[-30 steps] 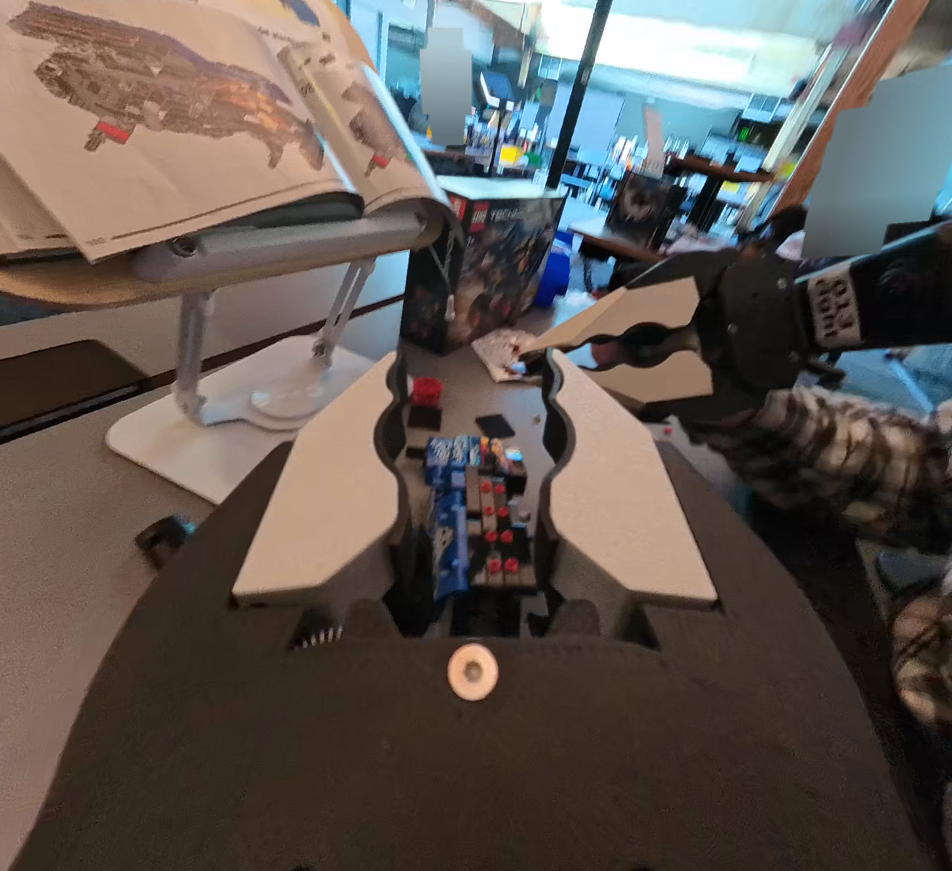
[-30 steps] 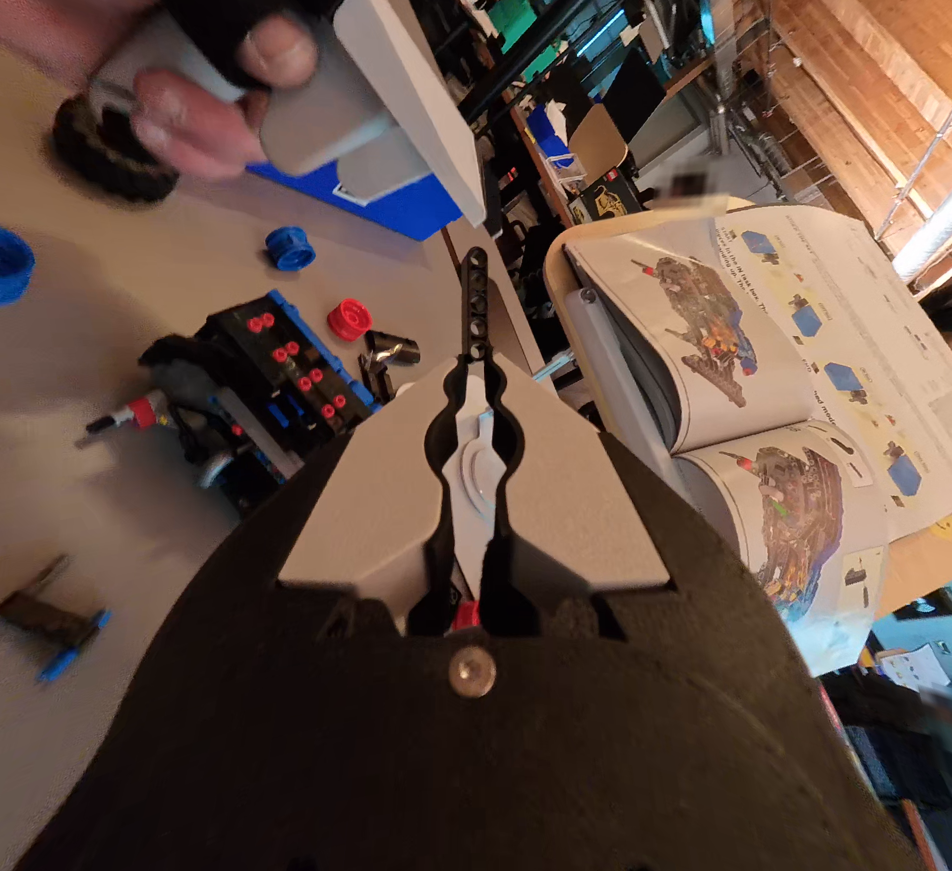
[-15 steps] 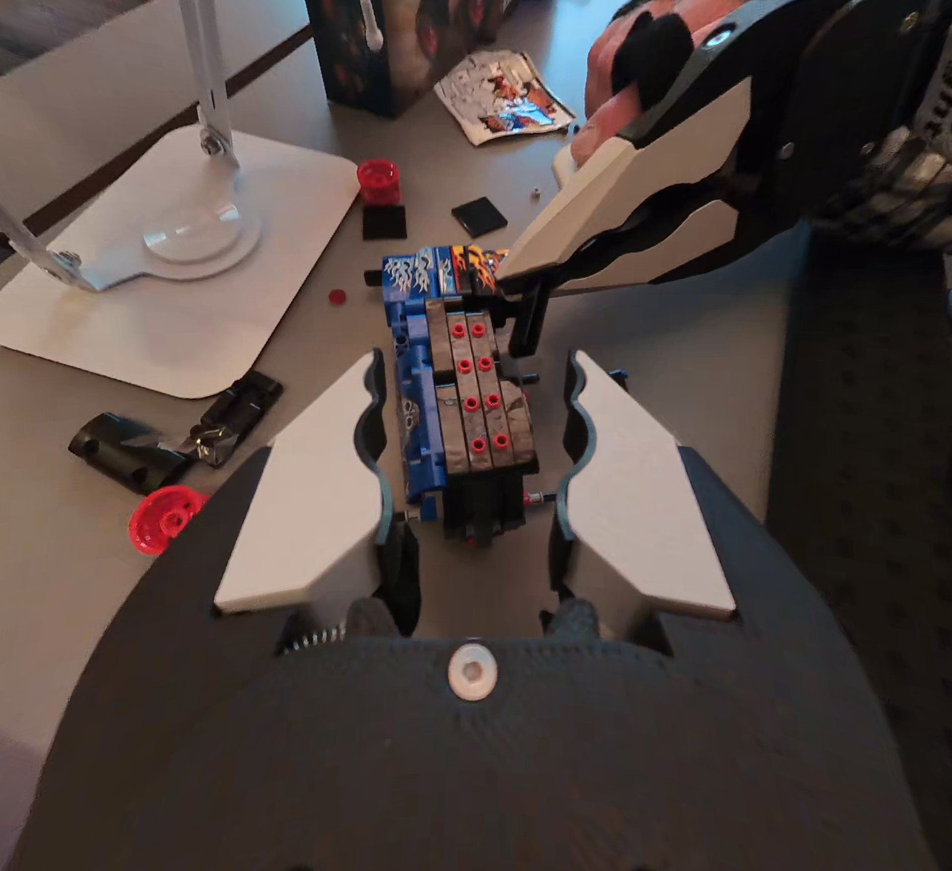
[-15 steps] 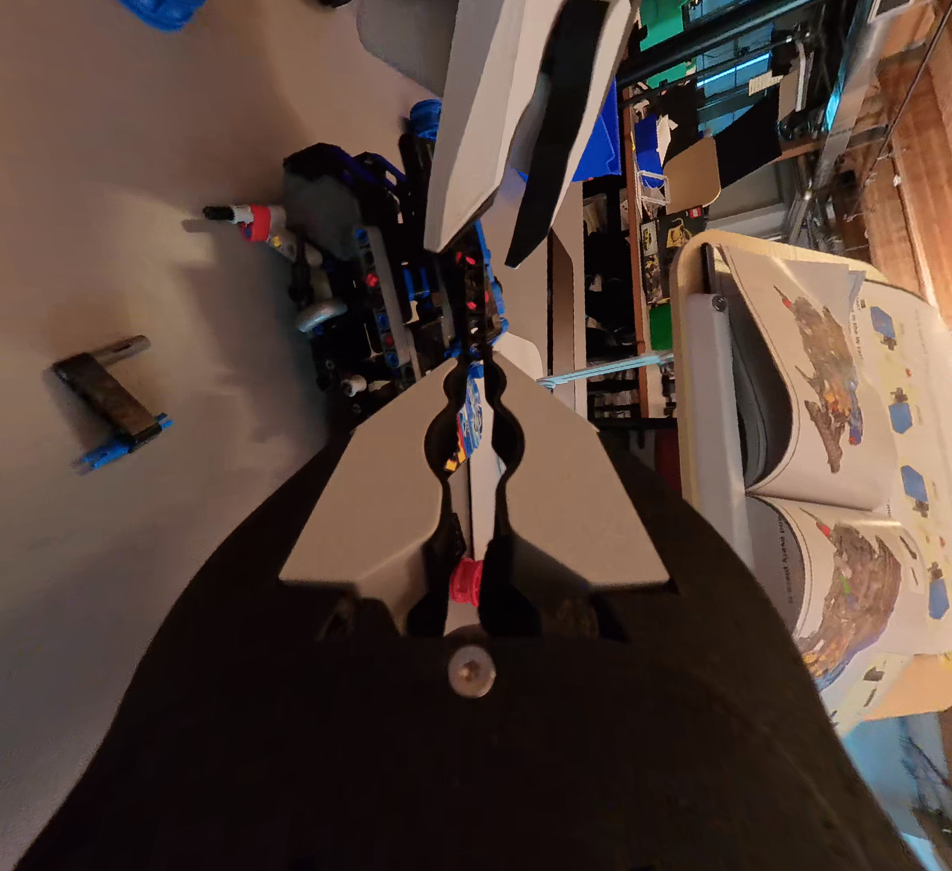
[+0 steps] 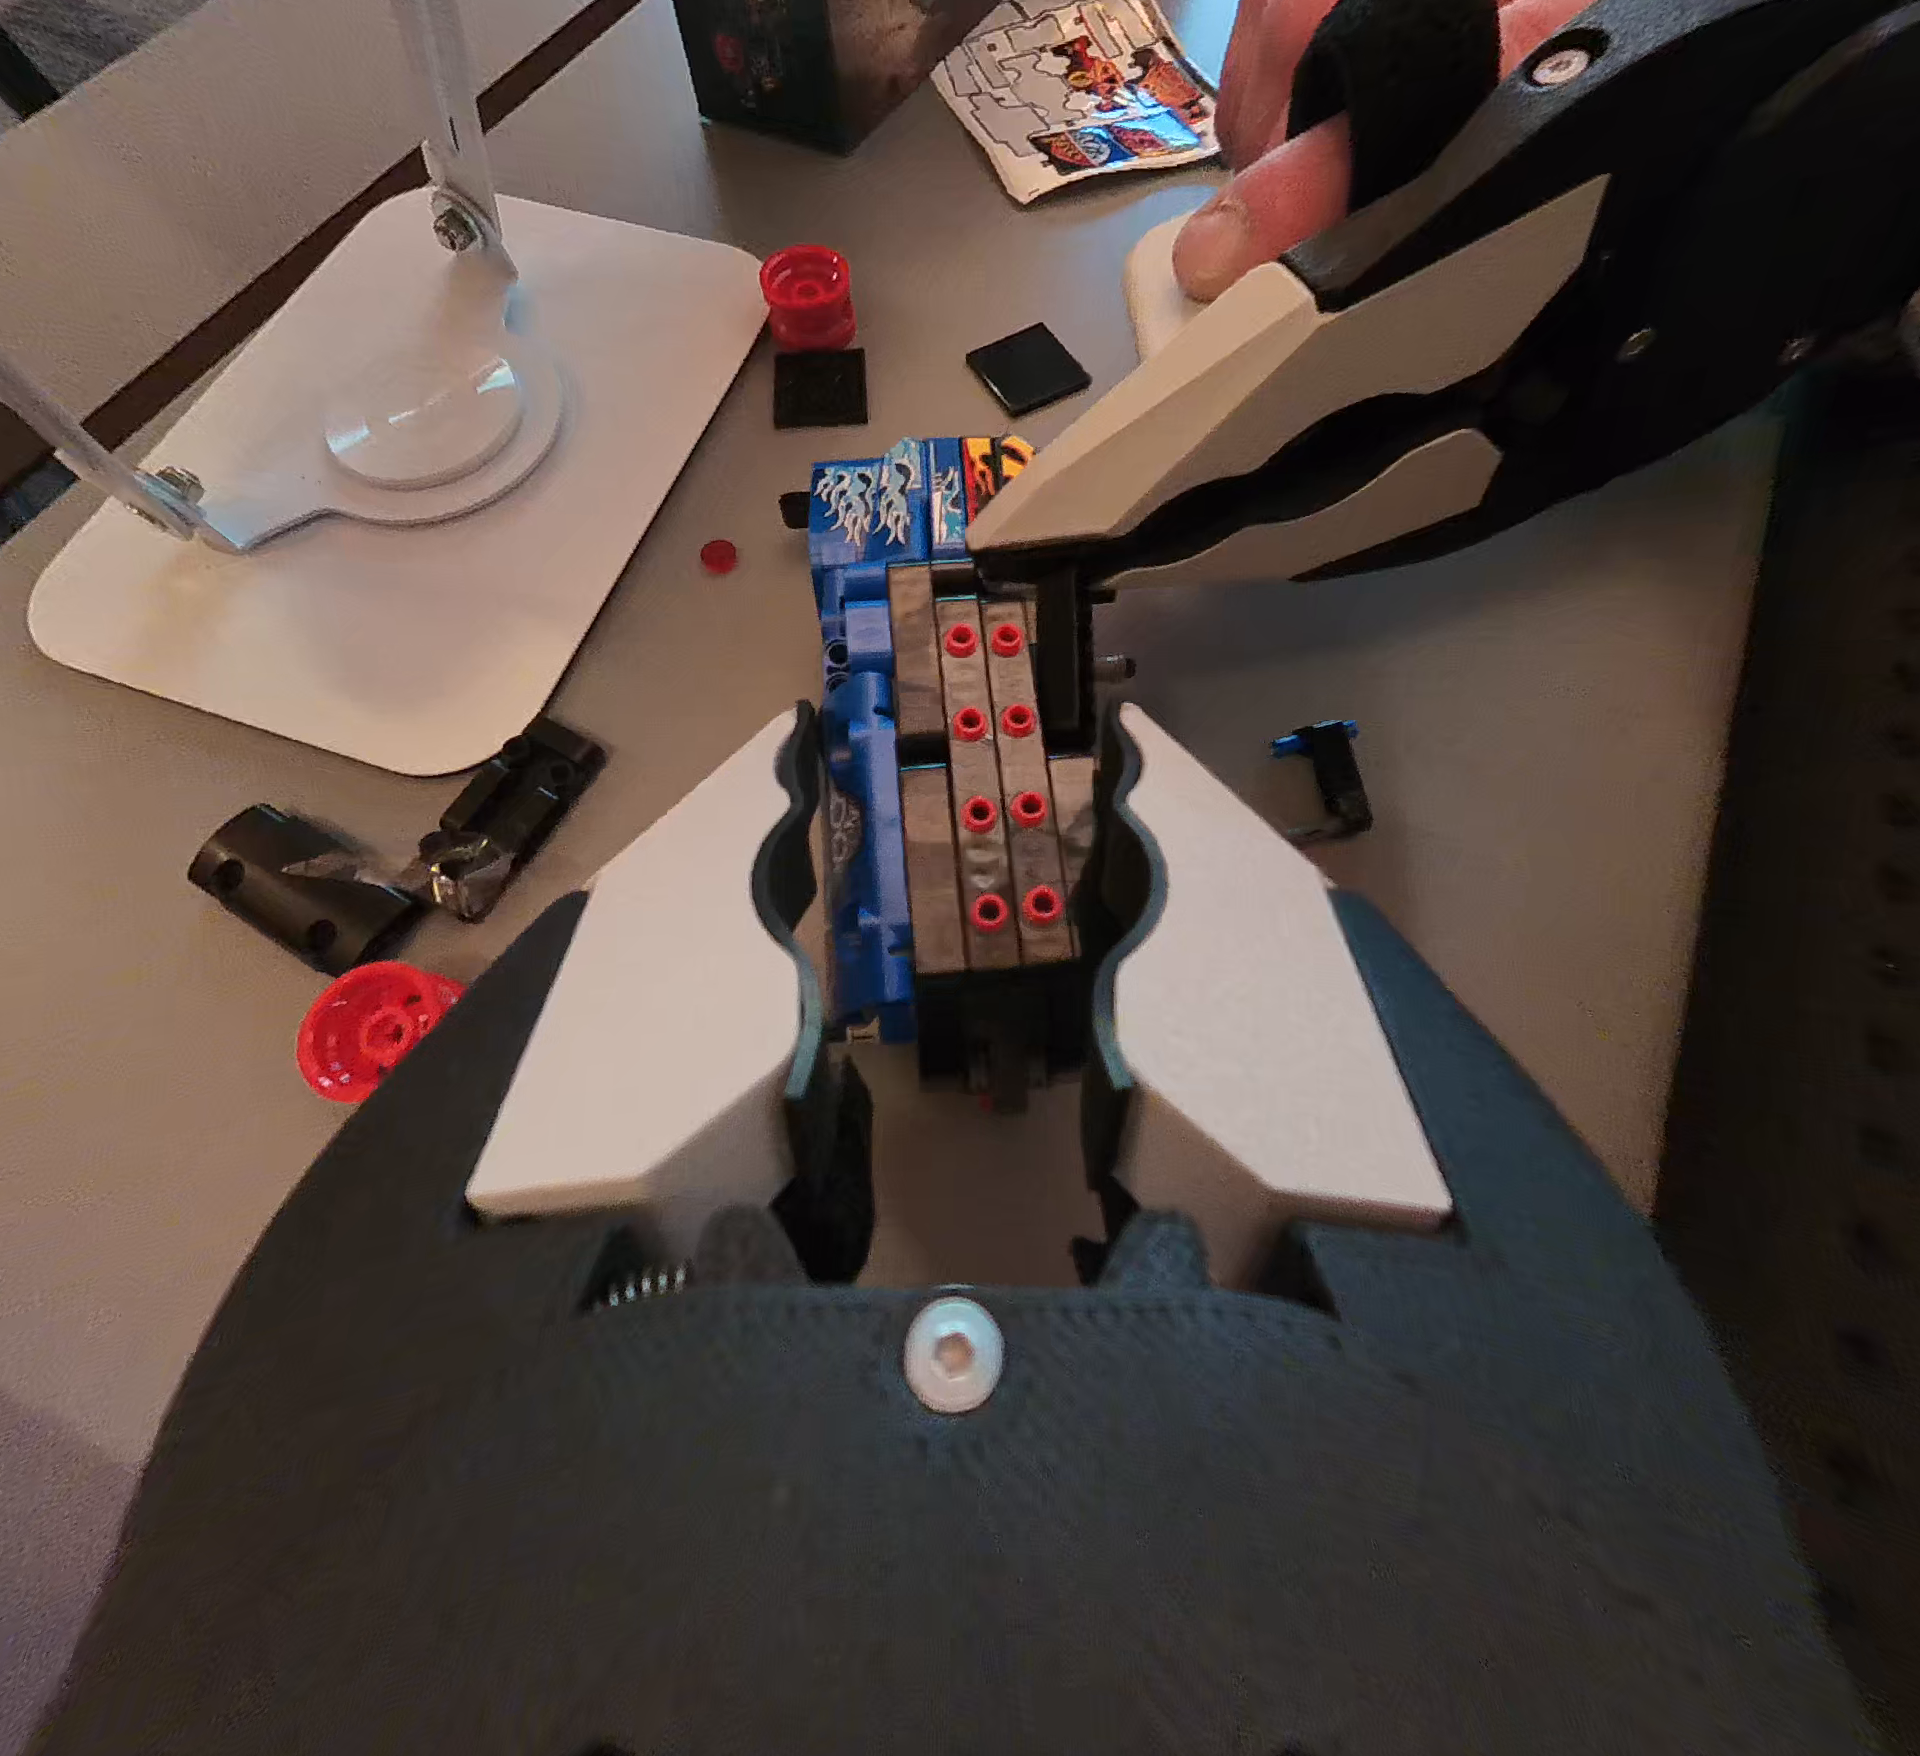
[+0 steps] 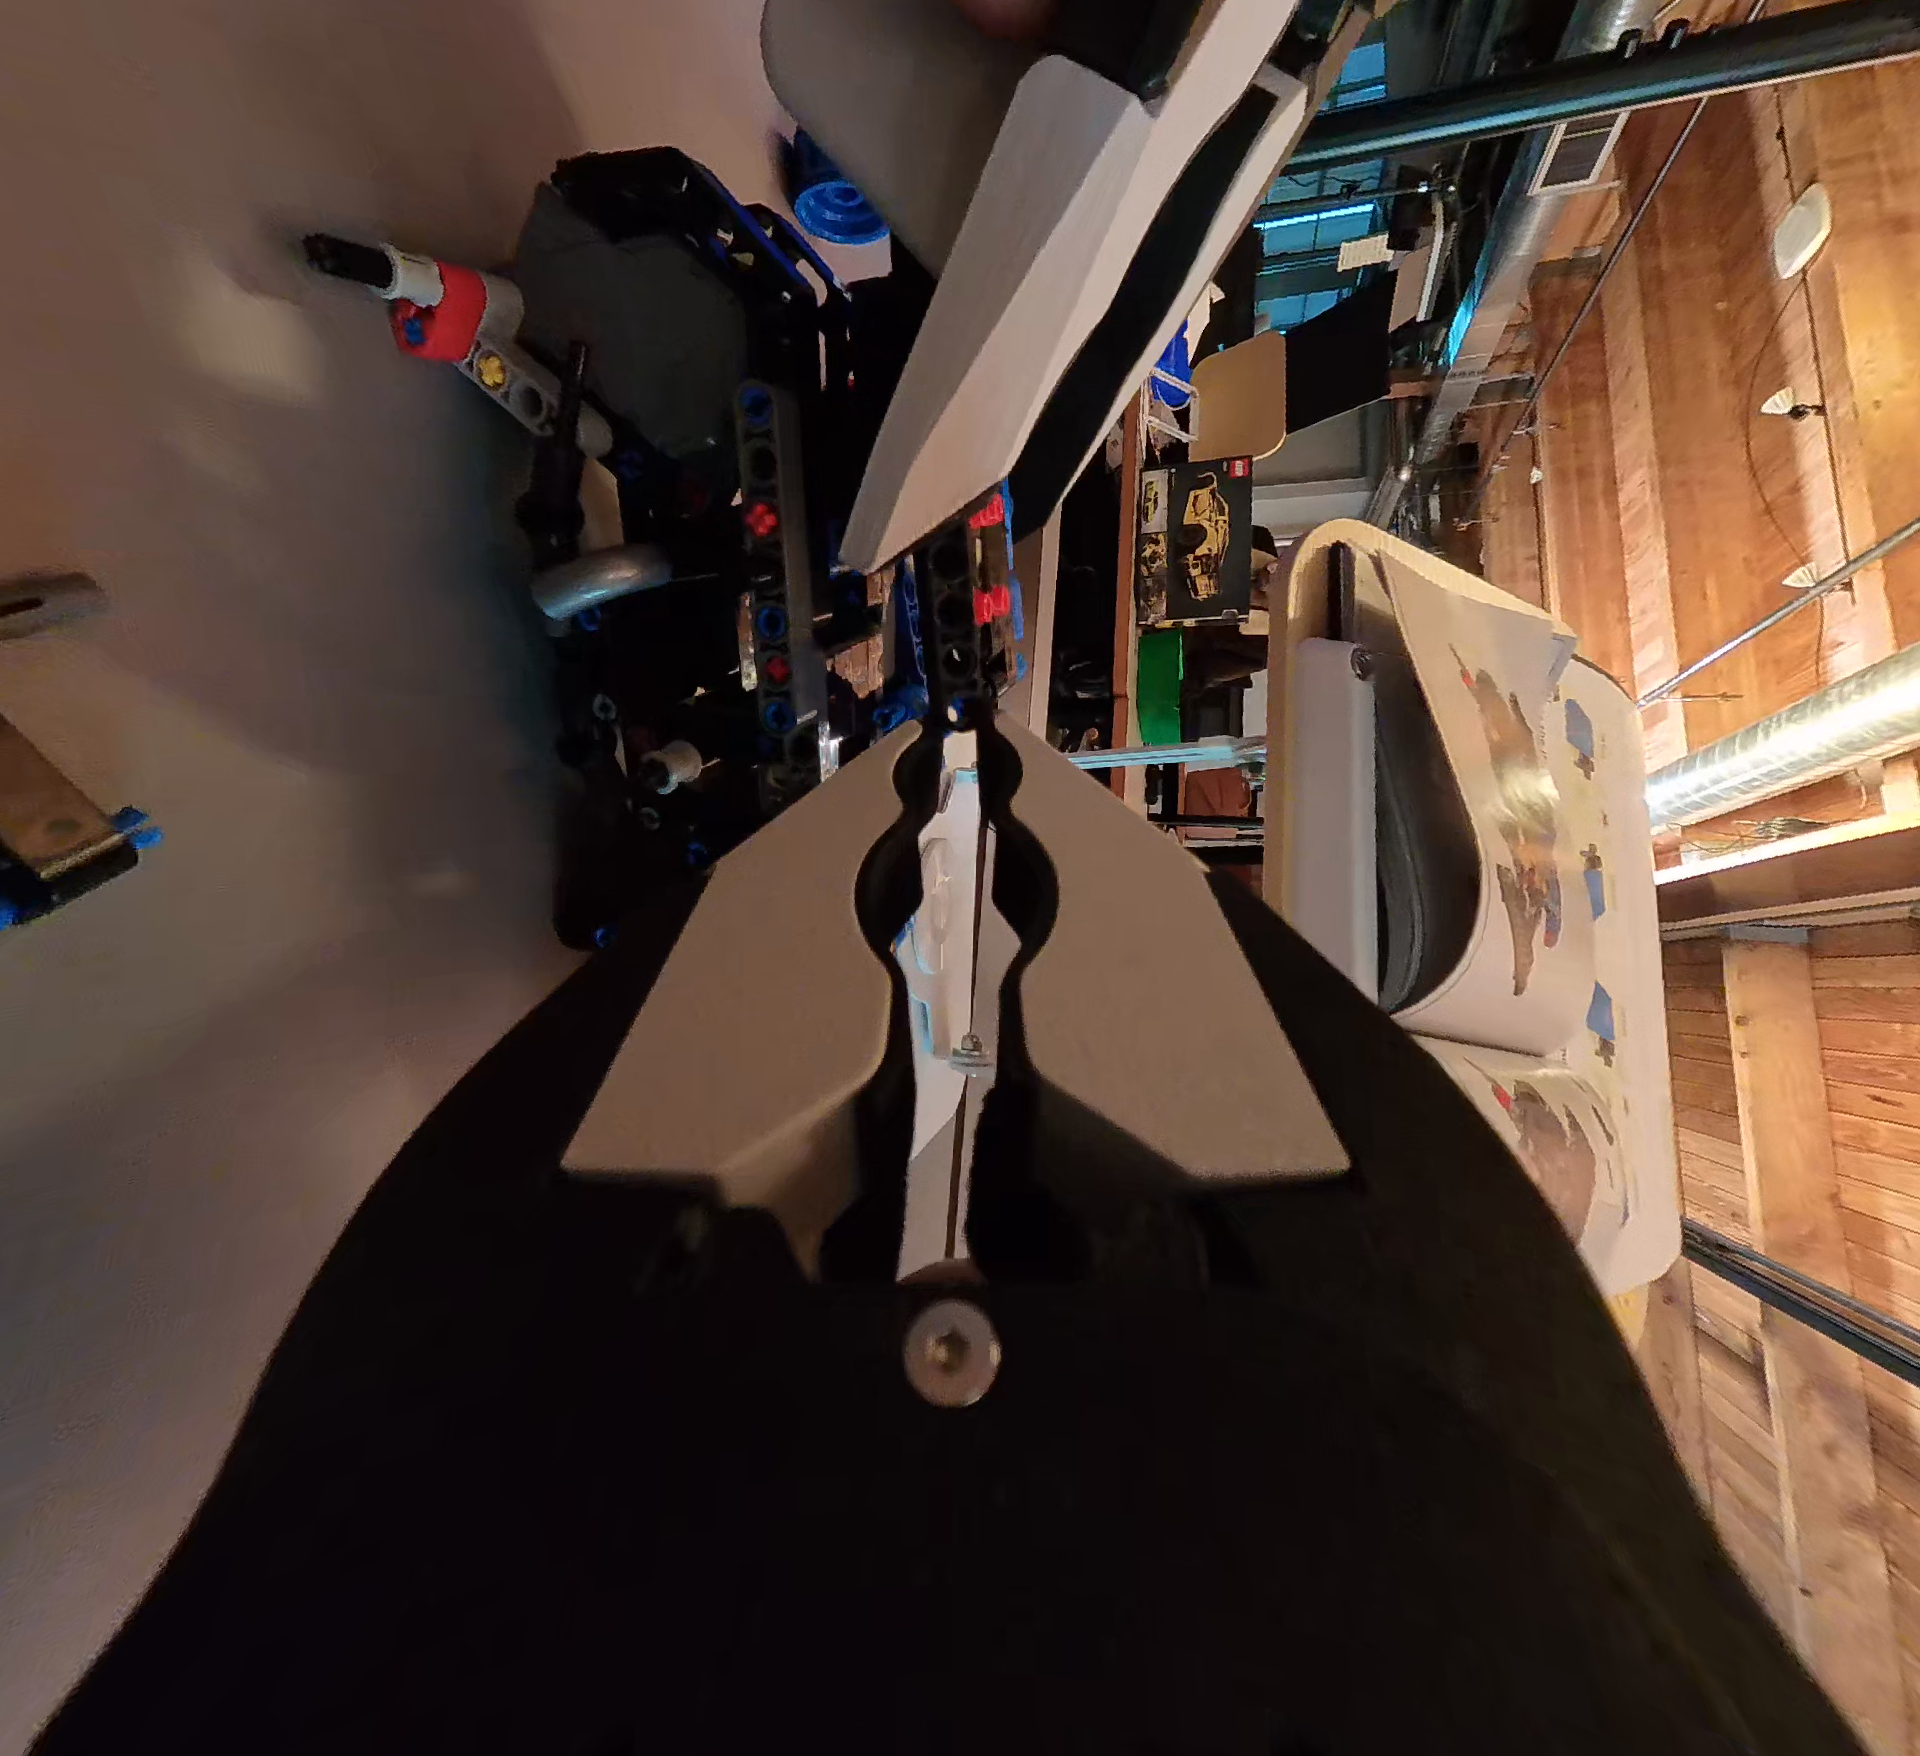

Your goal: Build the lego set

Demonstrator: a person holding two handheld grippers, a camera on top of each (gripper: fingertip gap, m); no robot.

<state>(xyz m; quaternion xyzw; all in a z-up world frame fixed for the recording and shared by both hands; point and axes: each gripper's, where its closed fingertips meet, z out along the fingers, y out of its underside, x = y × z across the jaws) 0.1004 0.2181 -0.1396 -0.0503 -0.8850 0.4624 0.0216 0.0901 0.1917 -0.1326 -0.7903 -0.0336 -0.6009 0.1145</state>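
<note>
While the blue-and-black lego model (image 5: 951,771) sits on the bench (image 5: 1403,667) near its right edge, the left tool (image 5: 956,740) straddles it, spread wide, its fingers close beside the sides. The right tool (image 5: 1023,558) is clenched on a black beam (image 5: 1062,657) pressed against the model's right side. Red wheels (image 5: 808,295) lie behind it.

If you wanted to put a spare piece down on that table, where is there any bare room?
Bare table lies right of the lego model, around the small black-and-blue piece. Left is crowded: white stand base, black parts, red wheel. Behind sit black tiles and a sticker sheet.
</note>
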